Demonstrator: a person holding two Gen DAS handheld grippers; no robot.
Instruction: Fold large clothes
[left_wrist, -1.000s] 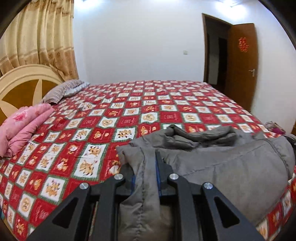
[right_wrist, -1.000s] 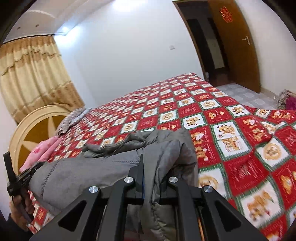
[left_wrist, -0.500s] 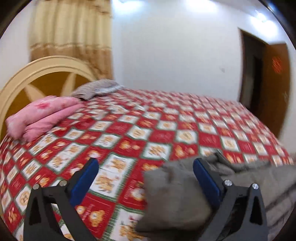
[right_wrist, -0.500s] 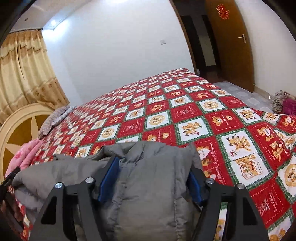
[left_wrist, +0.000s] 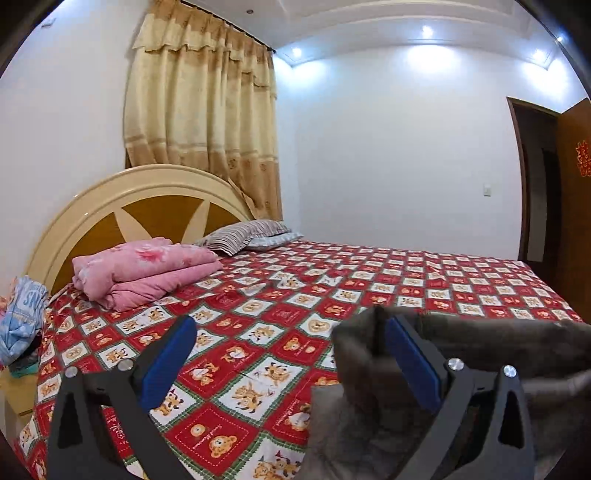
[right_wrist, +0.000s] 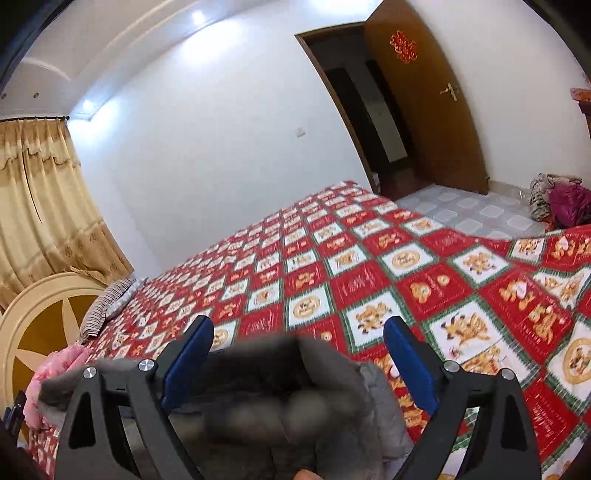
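A: Left gripper (left_wrist: 288, 350) spread wide, nothing between the blue pads (left_wrist: 168, 363), with the grey padded coat (left_wrist: 461, 350) bunched against its right finger on the red bear-print bedspread (left_wrist: 280, 314).

B: Right gripper (right_wrist: 297, 356) equally wide apart, the coat (right_wrist: 314, 387) heaped loose beneath it.

A: Any lettering?

B: "SN" on the blue fabric (left_wrist: 26, 314) beside the headboard (left_wrist: 110, 206), and a red double-happiness cutout (right_wrist: 403, 46) on the door (right_wrist: 424, 103). Bedspread writing is too small to read.
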